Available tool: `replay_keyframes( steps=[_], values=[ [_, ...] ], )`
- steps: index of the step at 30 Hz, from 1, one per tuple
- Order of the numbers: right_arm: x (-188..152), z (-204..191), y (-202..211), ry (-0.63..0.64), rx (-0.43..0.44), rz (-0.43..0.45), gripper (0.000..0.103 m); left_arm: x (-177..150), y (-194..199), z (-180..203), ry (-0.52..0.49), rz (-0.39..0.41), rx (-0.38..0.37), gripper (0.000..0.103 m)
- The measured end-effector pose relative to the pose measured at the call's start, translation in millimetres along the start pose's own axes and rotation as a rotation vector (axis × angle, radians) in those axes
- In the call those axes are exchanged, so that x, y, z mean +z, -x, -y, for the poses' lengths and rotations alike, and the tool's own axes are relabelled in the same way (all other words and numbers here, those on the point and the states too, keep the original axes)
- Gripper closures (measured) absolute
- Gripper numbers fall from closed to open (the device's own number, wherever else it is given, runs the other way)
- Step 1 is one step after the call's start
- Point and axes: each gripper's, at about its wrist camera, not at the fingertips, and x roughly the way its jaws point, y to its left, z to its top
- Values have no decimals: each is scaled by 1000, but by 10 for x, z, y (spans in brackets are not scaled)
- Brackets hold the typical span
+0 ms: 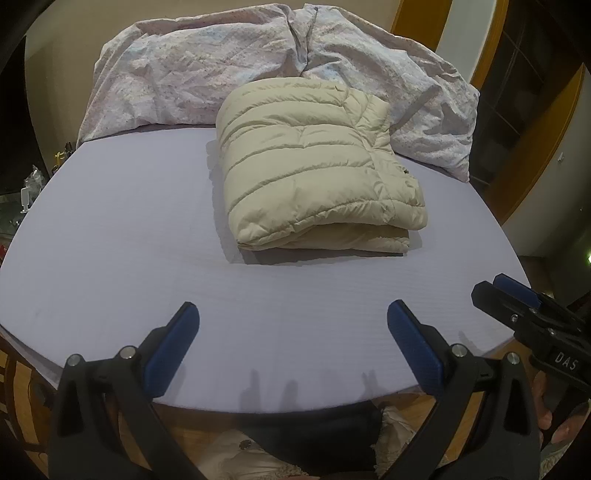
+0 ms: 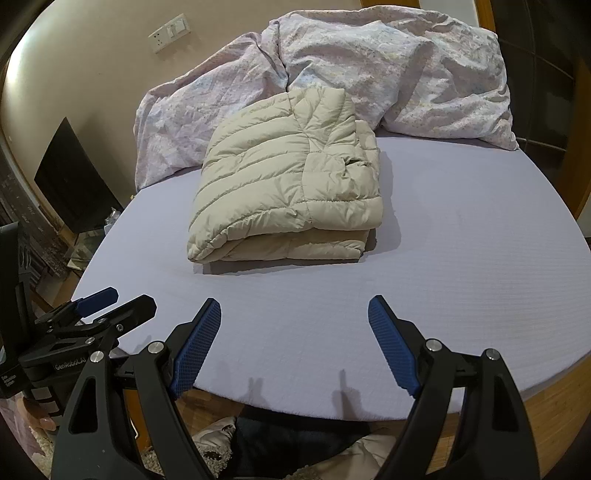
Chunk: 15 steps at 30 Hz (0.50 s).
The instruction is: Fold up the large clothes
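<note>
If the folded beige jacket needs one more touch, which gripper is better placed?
Barely any difference. Left gripper and right gripper both hang open at the bed's near edge; the beige jacket lies roughly between them, already folded.

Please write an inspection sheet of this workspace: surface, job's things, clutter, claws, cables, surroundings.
Surface: lilac bed sheet, smooth, bare in front.
Job's things: beige puffer jacket, folded into a bundle, lying on the sheet.
Clutter: crumpled floral duvet at the far end, behind the jacket.
Claws: left claw open, empty; right claw open, empty; both over the near edge, apart from the jacket.
Cables: nothing seen.
Surroundings: wall socket plate, dark screen, wooden bed frame.
</note>
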Motion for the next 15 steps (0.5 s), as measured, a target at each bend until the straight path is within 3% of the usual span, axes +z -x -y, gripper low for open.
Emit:
replay_keyframes(
  steps=[15],
  values=[
    [-2,18,-37,-1,-3,-4,20,1,-5,9,-1,0,-5,2]
  ],
)
